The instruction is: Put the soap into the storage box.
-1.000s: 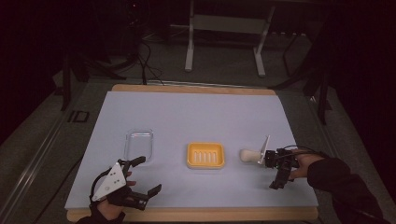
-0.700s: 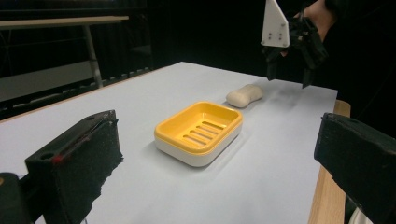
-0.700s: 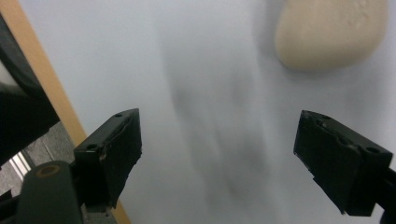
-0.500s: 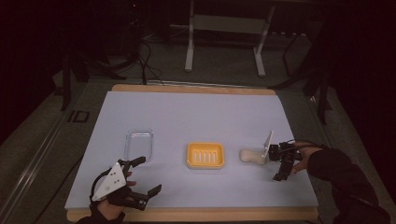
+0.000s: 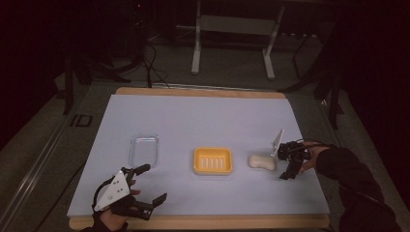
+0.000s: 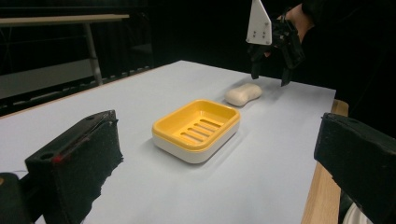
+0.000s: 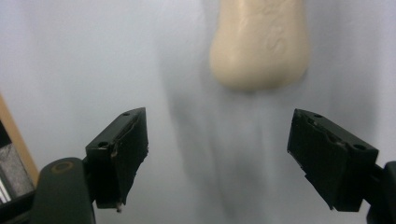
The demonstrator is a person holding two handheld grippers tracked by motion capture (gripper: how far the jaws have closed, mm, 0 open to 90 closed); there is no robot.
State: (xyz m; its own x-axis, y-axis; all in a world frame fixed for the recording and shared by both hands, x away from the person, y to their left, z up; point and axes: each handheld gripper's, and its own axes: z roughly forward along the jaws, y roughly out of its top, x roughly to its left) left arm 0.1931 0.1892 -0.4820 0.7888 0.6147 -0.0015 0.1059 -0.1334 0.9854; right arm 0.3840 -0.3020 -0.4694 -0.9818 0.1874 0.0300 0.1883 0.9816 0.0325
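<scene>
left gripper [image 5: 145, 186] at 7 o'clock, jaws wide apart, holding nothing | soap dish [image 5: 213, 161] at table centre, empty | soap bar [image 5: 261, 162] at its 3 o'clock, on the mat | right gripper [image 5: 287, 163] just beyond, jaws spread, empty | step, likely: reaching for soap | next: straddle, close | clear lid [image 5: 143, 149] at 9 o'clock

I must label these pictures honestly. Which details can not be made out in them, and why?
- Bar of soap: its far end is cut off by the top edge of the right gripper view; the embossed marks are too blurred to read.
- Clear container: too small and transparent in the high view to tell if anything is inside.
- Room beyond the table: too dark.
</scene>
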